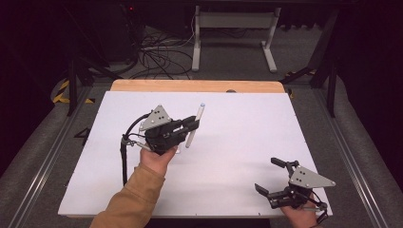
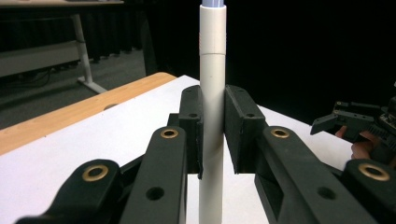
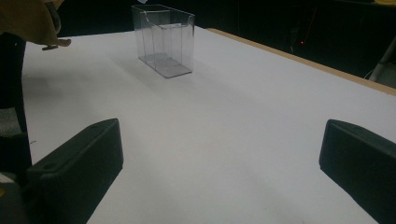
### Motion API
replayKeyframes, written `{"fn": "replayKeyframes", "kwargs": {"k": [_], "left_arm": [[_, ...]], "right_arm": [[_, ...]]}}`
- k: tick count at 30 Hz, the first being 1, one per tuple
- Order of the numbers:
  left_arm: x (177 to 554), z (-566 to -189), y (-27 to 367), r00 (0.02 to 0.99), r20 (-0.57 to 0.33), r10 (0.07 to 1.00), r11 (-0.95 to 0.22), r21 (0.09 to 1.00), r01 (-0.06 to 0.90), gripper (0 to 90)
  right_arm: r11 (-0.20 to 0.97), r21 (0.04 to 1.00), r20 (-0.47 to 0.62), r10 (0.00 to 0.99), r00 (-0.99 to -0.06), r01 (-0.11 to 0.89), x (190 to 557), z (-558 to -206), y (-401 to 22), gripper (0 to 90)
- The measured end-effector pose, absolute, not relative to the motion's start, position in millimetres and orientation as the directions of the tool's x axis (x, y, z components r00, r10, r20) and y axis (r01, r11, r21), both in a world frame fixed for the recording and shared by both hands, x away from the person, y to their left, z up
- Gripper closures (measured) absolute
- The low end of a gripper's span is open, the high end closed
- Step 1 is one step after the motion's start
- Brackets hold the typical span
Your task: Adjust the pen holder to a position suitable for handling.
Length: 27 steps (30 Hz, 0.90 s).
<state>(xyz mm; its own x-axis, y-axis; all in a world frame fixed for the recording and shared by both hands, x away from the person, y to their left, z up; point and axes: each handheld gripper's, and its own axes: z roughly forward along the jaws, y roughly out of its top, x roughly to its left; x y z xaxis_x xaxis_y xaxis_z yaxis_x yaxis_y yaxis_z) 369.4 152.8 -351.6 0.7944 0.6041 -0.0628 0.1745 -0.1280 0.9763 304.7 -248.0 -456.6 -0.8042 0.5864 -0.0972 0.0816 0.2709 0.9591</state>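
Observation:
A white pen-like tube (image 1: 195,124) with a pale blue end is held off the white table sheet (image 1: 237,137), left of the middle. My left gripper (image 1: 191,125) is shut on it about halfway along. In the left gripper view the tube (image 2: 212,84) stands upright between the two pads (image 2: 192,126), which press on it from both sides. My right gripper (image 1: 267,175) rests at the near right corner with its jaws wide apart and nothing between them. A clear plastic box (image 3: 163,39) stands upright on the sheet, well ahead of the right gripper (image 3: 219,158).
A wooden strip (image 1: 195,86) borders the table's far edge. On the floor beyond it are cables (image 1: 157,57) and a white stand's legs (image 1: 233,38). A tan sleeve (image 1: 133,199) comes in from the bottom left. The right gripper (image 2: 355,122) appears far off in the left gripper view.

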Motion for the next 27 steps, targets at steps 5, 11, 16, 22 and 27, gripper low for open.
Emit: {"fn": "replayKeyframes", "kwargs": {"k": [5, 11, 16, 22, 27], "left_arm": [[370.4, -351.7, 160.6, 0.794, -0.042, 0.607, -0.126, 0.981, 0.148, 78.3], [376.9, -352.2, 173.6, 0.777, -0.043, 0.628, -0.112, 0.983, 0.145, 78.2], [384.6, -353.0, 187.8, 0.756, -0.054, 0.653, -0.105, 0.981, 0.161, 78.3], [391.3, -354.3, 198.8, 0.741, -0.05, 0.67, -0.11, 0.98, 0.166, 78.2], [398.4, -357.3, 209.4, 0.722, -0.046, 0.69, -0.116, 0.978, 0.173, 78.3]], "right_arm": [[0.269, 0.96, -0.096, 0.587, -0.804, 0.083, 304.7, -456.6, -247.7, 0.2], [0.27, 0.959, -0.097, 0.586, -0.804, 0.081, 304.6, -456.6, -247.7, 0.2], [0.27, 0.96, -0.096, 0.585, -0.805, 0.082, 304.7, -456.7, -247.5, 0.2], [0.269, 0.96, -0.096, 0.584, -0.806, 0.081, 304.5, -456.7, -246.8, 0.2], [0.267, 0.96, -0.093, 0.585, -0.806, 0.084, 304.8, -456.8, -246.5, 0.2]]}}
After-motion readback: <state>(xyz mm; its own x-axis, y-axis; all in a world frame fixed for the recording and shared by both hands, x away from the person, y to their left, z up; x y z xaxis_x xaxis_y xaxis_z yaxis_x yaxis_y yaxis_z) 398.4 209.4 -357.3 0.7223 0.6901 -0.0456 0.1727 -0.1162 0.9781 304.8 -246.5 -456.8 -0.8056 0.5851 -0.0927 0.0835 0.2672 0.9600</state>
